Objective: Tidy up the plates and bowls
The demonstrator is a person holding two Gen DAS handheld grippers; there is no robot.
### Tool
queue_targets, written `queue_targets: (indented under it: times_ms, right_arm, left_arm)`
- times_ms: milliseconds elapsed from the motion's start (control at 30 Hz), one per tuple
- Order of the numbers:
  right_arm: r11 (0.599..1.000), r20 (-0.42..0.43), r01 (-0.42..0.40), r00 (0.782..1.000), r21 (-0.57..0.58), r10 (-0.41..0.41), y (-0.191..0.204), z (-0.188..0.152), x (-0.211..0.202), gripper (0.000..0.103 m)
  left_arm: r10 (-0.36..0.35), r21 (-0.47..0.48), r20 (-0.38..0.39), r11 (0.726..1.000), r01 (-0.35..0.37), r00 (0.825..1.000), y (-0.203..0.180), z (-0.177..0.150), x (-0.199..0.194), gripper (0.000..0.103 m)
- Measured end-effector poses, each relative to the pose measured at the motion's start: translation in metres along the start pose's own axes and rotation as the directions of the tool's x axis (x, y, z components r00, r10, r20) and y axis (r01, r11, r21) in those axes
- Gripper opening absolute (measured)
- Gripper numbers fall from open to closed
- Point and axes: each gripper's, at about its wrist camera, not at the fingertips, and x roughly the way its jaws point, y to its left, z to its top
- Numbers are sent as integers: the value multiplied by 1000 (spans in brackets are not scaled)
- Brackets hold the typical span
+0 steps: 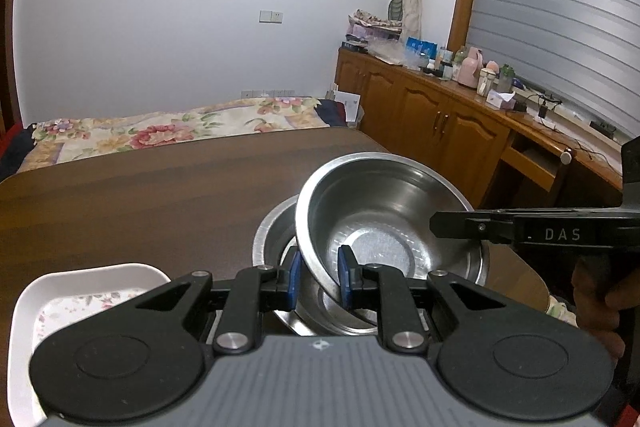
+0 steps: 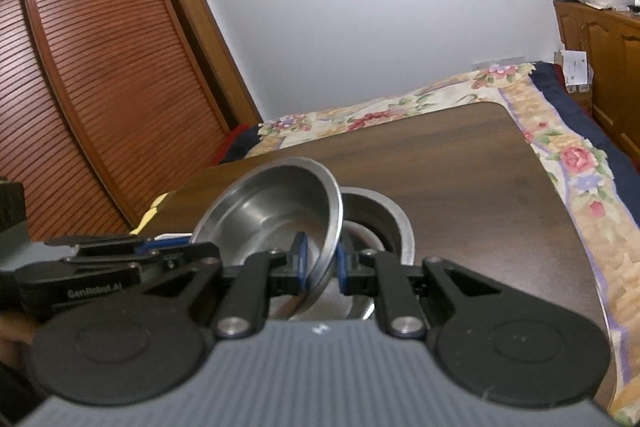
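Observation:
A steel bowl (image 1: 384,219) hangs tilted just over a second steel bowl (image 1: 269,231) that rests on the brown table (image 1: 140,195). My left gripper (image 1: 321,281) is shut on the near rim of the tilted bowl, one blue pad inside and one outside. My right gripper (image 1: 435,225) comes in from the right and clamps the opposite rim. In the right wrist view the right gripper (image 2: 322,263) pinches the tilted bowl (image 2: 272,211) at its rim, with the lower bowl (image 2: 386,217) behind it and the left gripper (image 2: 186,242) on the far side.
A white rectangular plate (image 1: 80,287) with a floral print lies on the table at the near left. A bed with a floral cover (image 2: 568,163) borders the table's far and right sides. Wooden cabinets (image 1: 440,119) stand at the right, a slatted wardrobe (image 2: 100,87) at the left.

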Motion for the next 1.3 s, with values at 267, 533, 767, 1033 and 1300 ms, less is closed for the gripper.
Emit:
queue_targets:
  times_ms: [267, 533, 767, 1033, 1300]
  right_arm:
    - [999, 4, 47, 999, -27, -47, -2, -6, 4, 17]
    - [991, 1, 91, 996, -101, -91, 6, -9, 11, 18]
    - [977, 1, 133, 991, -169, -135, 14, -12, 14, 19]
    - [963, -2, 158, 987, -219, -162, 19, -13, 17, 24]
    - [964, 47, 150, 989, -220, -143, 19, -9, 8, 24]
  left_arm:
    - [31, 8, -28, 999, -31, 999, -7, -1, 13, 20]
    - [63, 18, -67, 998, -62, 996, -11, -2, 26, 20]
    - [80, 28, -74, 997, -78, 994, -13, -5, 28, 20]
    - [79, 24, -70, 997, -77, 994, -16, -4, 29, 20]
    - [93, 29, -46, 995, -92, 995, -15, -4, 22, 20]
